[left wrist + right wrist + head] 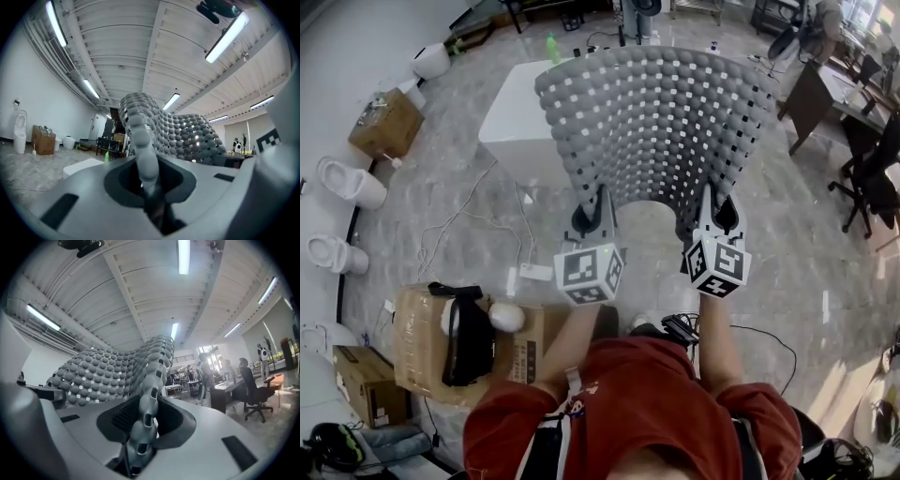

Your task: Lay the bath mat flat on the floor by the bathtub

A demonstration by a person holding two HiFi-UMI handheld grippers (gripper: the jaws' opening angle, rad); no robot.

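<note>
A grey bath mat [661, 117] with rows of round bumps and square holes hangs in the air in front of me, curved like a trough. My left gripper [592, 217] is shut on the mat's near left corner. My right gripper [716, 214] is shut on its near right corner. In the left gripper view the mat's edge [143, 150] runs down between the jaws. The right gripper view shows the mat's other edge [145, 416] pinched the same way. A white rectangular tub [511, 117] stands on the floor beyond and under the mat's left side.
Toilets [352, 183] line the left wall beside a cardboard box [384, 122]. More boxes [422, 342] sit at my lower left. Cables [502, 230] trail across the marble floor. Desks and office chairs [867, 183] stand at the right.
</note>
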